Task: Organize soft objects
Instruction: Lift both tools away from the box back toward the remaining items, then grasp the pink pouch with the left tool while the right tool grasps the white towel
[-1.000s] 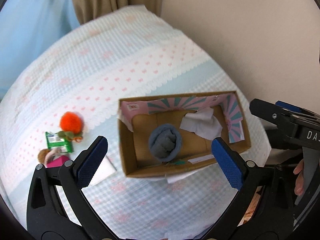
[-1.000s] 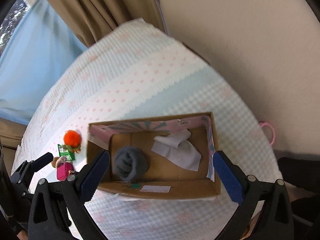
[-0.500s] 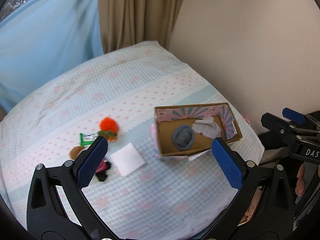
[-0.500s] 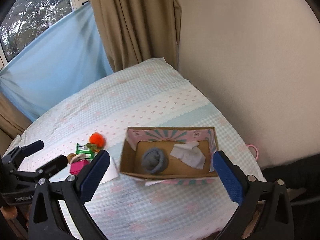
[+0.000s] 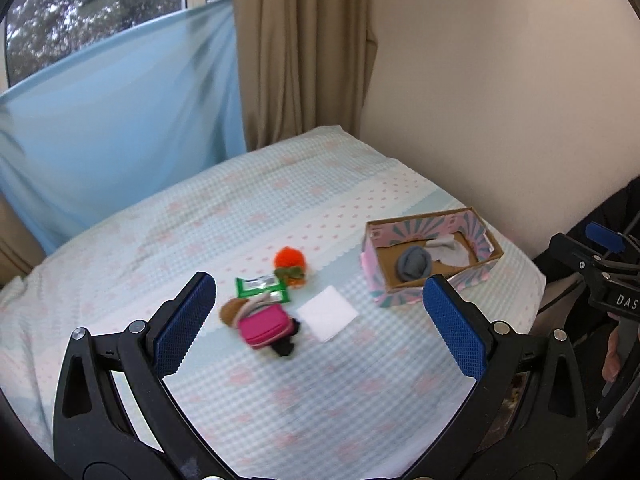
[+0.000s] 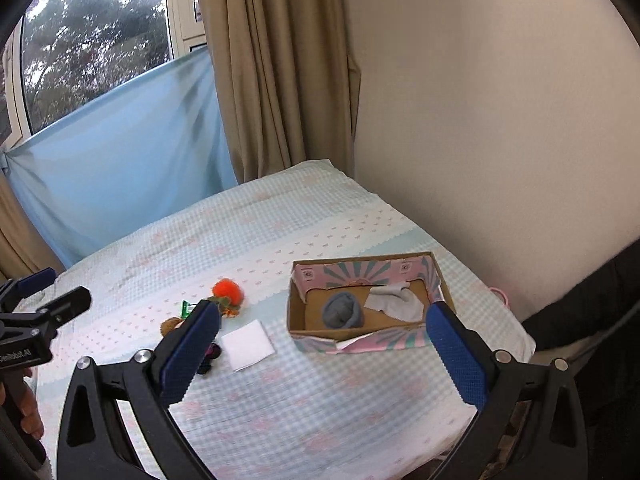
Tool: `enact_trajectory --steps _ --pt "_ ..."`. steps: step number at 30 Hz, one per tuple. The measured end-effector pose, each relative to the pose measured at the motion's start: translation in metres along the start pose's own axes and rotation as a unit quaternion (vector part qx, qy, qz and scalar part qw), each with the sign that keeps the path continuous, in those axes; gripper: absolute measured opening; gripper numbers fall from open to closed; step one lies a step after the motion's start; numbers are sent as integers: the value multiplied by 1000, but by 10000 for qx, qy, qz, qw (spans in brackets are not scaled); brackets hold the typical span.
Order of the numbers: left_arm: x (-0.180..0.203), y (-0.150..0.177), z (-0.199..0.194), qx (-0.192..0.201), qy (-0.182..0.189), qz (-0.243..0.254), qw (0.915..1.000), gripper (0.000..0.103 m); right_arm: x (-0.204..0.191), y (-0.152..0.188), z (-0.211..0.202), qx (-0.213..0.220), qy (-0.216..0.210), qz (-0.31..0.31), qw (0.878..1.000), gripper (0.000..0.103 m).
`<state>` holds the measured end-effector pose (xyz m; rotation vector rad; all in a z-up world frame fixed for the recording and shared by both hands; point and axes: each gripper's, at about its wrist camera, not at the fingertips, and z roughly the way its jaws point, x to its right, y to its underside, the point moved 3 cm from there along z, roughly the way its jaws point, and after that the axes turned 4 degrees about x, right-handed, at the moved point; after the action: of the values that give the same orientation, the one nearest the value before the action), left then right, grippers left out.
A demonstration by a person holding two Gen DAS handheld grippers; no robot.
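Note:
A cardboard box (image 5: 472, 276) with pink patterned walls sits on the bed at the right; it holds a rolled grey sock (image 5: 414, 264) and a white cloth (image 5: 450, 250). It shows in the right wrist view too (image 6: 436, 280), with the sock (image 6: 343, 311). Left of it lie an orange plush ball (image 5: 290, 259), a green packet (image 5: 262, 288), a pink pouch (image 5: 264, 326), a brown plush (image 5: 232, 310) and a white square cloth (image 5: 327, 313). My left gripper (image 5: 320, 328) is open and empty, held above the bed. My right gripper (image 6: 324, 352) is open and empty, likewise raised.
The bed (image 5: 280, 208) has a pale checked cover and meets a beige wall (image 5: 500, 100) at the right. A tan curtain (image 5: 300, 52) and a blue sheet (image 5: 120, 120) hang behind it. A pink ring (image 6: 500, 294) lies by the wall.
Both grippers have pulled back and up from close above the box. The whole bed and the loose items left of the box have come into view. Both stay open.

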<state>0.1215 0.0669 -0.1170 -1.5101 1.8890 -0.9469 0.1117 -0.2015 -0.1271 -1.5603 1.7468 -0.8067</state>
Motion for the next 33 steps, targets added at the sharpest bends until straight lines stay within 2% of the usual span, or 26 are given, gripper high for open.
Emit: enact_trajectory --steps 7,14,18,25,30,33 --pt "-46 31 -15 -41 133 83 9999 103 -37 24 -9 10 -99 51 9999 103" --pt "-81 52 10 -235 204 174 9994 103 -74 44 15 -175 -333 -234 9990 103" --pt "-93 63 40 -426 345 218 9983 103 -89 58 40 -326 -509 -318 9977 103" --pt "-105 85 122 -1253 766 272 9888 102 -107 79 107 -701 -649 -520 9941 103" --pt "-106 98 179 -1619 783 688 9813 96 -119 93 163 -1060 -652 -606 9904 103" --pt "-104 107 213 -1831 909 979 9740 95 -125 105 199 -1255 -591 -797 9871 103"
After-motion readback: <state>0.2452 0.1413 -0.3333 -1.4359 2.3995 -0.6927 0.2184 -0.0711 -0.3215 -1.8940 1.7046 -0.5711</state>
